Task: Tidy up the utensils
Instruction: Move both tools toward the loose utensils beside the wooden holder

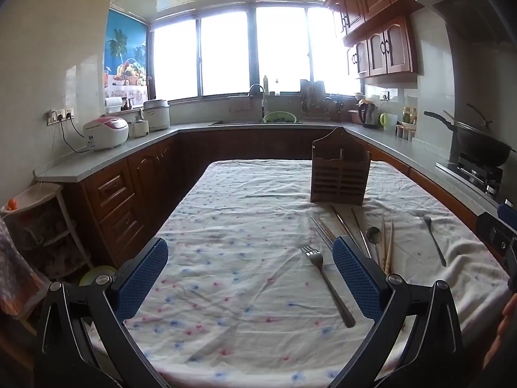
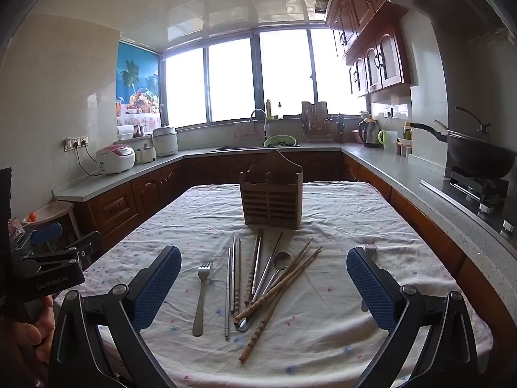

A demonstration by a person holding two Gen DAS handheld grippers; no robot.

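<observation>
A kitchen with wooden cabinets and a bright window is surrounding a table (image 2: pixel 339 213) lying under a flowered cloth. At the left, the left gripper (image 1: pixel 250 279) is hovering over bare cloth with its blue pads spread wide and nothing between them. Just right of it in the right wrist view, a fork (image 2: pixel 202 294) is lying alone, handle toward the camera. Beside it, a loose heap of metal and wooden chopsticks (image 2: pixel 258 287) is crossing over a spoon (image 2: pixel 280 262). Behind the heap, the slatted wooden utensil holder (image 2: pixel 271 200) is standing upright. At the right, the right gripper (image 2: pixel 263 284) is hanging wide apart above the heap, gripping nothing, its right pad partly hiding a second fork (image 2: pixel 370 248).
</observation>
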